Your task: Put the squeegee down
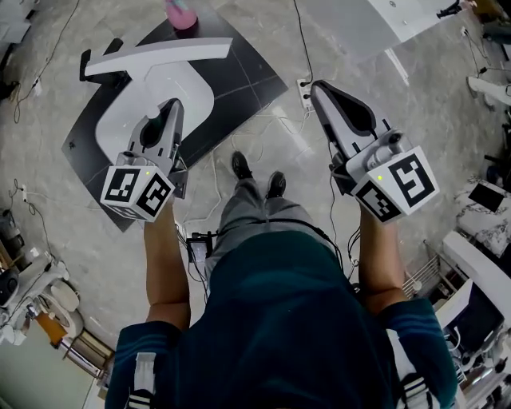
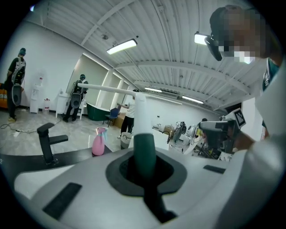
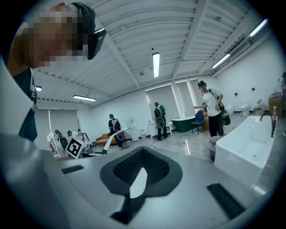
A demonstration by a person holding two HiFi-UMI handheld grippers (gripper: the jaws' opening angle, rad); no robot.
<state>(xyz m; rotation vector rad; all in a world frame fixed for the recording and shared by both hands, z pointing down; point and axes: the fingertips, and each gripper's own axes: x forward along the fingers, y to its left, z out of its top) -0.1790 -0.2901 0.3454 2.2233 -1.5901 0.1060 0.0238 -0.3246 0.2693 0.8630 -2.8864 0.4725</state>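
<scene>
**Squeegee clamped in left gripper over slab**

At the left of the head view a grey floor [image 1: 40, 136] is seen, and a dark slab [image 1: 251, 78] is laid on it. A pale fixture [image 1: 196, 92] lies on the slab; what it is cannot be told. A black tap [image 2: 46, 144] stands at the slab's left, and a pink bottle [image 1: 182, 13] at its far edge.

The squeegee [image 1: 160, 54] is held over the slab and has not been put down. Its white blade is stretched crosswise just beyond the left gripper [image 1: 171, 108], between that gripper and the bottle. In the left gripper view the squeegee's green handle [image 2: 144, 147] is seen between the jaws, which are closed on it. A white neck rises from the handle to the blade, which shows against the far wall, above the tap and the bottle.

Between the two grippers the person's black shoes [image 1: 257, 174] are planted on the floor, and a cable [image 1: 306, 48] is trailed across it.

The right gripper [image 1: 319, 86] is held over bare floor, well apart from the slab. In its own view the jaws are brought together, with nothing between them and only a thin pale sliver left at the seam. A white tub [image 3: 243, 154] is seen at the right of that view, with several people [image 3: 159, 118] standing further back in the room.
</scene>
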